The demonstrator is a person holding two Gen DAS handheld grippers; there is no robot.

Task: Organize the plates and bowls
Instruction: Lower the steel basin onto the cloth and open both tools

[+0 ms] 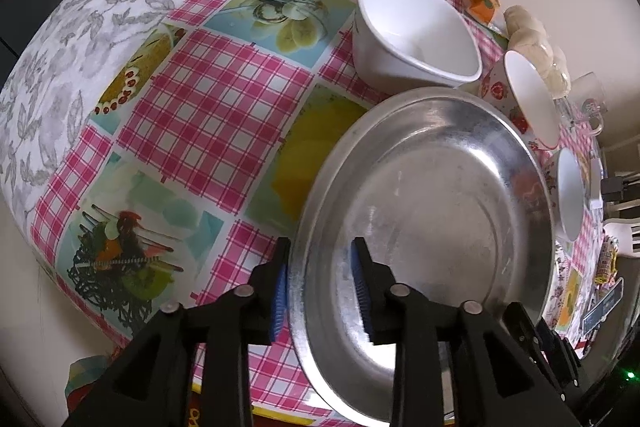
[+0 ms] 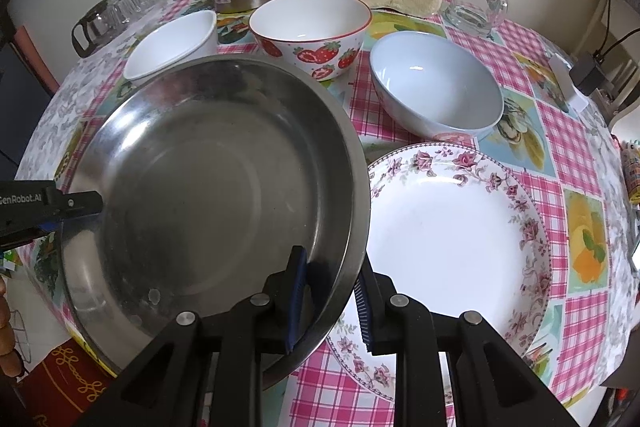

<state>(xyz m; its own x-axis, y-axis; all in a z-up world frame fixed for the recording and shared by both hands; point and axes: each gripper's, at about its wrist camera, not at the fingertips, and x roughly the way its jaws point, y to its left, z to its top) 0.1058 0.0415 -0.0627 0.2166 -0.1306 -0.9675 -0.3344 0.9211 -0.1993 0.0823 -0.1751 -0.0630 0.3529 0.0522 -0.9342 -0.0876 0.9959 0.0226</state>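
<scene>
The right gripper [image 2: 330, 297] straddles the near rim of the steel plate [image 2: 216, 195], one pad inside, one outside. The pads look pressed on the rim, so it pinches the plate. At the opposite edge the left gripper [image 1: 320, 291] also straddles the rim, but a gap shows beside its inner pad [image 1: 360, 283]; it is spread, not clamping.

The plate sits tilted, its right edge lapping over the floral plate [image 2: 460, 239] on the tablecloth [image 2: 540, 131]. My reading: the steel plate is being stacked onto the floral one. To do it well, keep the right pinch firm, carry the plate level and centre it before letting go — a one-sided grip invites a slide.

Being round, it has no long axis; its hollow faces up.

Beyond stand three bowls — white [image 2: 172, 47], strawberry [image 2: 310, 31], blue [image 2: 436, 87].
</scene>
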